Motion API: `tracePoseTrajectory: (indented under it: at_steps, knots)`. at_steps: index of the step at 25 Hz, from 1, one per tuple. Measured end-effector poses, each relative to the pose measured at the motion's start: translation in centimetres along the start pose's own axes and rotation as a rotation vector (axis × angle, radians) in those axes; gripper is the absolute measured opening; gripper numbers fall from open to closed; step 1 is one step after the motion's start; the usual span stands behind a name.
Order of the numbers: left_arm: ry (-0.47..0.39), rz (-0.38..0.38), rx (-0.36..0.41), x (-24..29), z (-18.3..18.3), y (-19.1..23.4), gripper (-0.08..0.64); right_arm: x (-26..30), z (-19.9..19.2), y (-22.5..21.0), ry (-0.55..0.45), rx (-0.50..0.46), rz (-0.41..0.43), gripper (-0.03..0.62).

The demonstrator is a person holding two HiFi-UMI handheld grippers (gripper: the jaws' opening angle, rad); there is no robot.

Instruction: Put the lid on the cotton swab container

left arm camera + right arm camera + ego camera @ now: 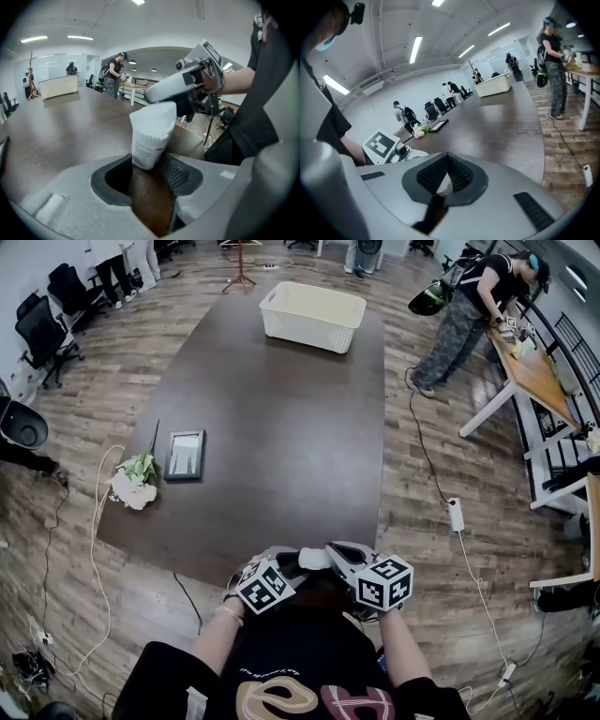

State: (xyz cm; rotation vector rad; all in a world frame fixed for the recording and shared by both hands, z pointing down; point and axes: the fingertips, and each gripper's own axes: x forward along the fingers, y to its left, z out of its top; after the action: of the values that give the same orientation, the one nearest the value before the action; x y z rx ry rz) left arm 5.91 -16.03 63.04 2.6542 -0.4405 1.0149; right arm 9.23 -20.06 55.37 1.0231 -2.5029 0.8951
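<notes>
Two grippers are held close together over the near edge of the table (pixel 281 427), right against the operator's body.

Left gripper (pixel 150 176): jaws clamped on the lower part of the container (pixel 149 140). One pad sits at either side of its base. The container stands roughly upright, leaning slightly, clear of the table top. Packed white swabs and a printed label show through its wall.

Right gripper (pixel 443 180): jaws drawn nearly together, pinching a thin white piece between the ribbed pads. This reads as the edge of the lid (pixel 153 114). In the left gripper view this gripper reaches in from the upper right, with its jaw tips at the container's top, where the white lid sits. Whether the lid is fully seated cannot be told.

Other items noted on the table:
- Basket (pixel 312 315), white, at the far end.
- Frame (pixel 185 454), lying flat near the left edge.
- Flowers (pixel 136 481), just beside the frame, at the table's left rim.

All three lie well apart from the grippers. One person (pixel 469 315) stands at a bench (pixel 534 376) at the far right of the room.
</notes>
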Motion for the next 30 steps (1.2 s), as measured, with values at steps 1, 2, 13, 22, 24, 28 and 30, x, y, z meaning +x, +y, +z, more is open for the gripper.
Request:
tracePoseTrajectory:
  at_steps: [1,2,13,22,24,28,30]
  knots:
    - [0.003,0.000,0.002,0.0,0.0,-0.1,0.201,-0.2,-0.1,0.0,-0.008,0.014,0.001,0.008]
    - [0.008,0.000,0.004,0.1,0.0,-0.2,0.201,-0.4,-0.2,0.0,-0.011,0.016,0.000,0.008]
    - [-0.001,0.004,0.010,0.0,0.2,-0.2,0.201,-0.5,-0.8,1.4,0.024,-0.092,-0.023,0.008]
    - [-0.001,-0.007,0.004,0.3,0.1,-0.2,0.201,-0.6,-1.0,1.4,-0.091,-0.168,-0.149,0.008]
    - [-0.005,-0.015,0.001,0.3,0.1,-0.1,0.201,-0.6,-1.0,1.4,-0.109,-0.185,-0.176,0.006]
    - [0.006,-0.031,-0.010,0.1,-0.1,-0.1,0.202,-0.5,-0.9,1.6,-0.124,-0.186,-0.192,0.006]
    - [0.009,-0.024,-0.012,-0.2,-0.1,0.0,0.201,-0.4,-0.7,1.7,-0.125,-0.185,-0.194,0.006]
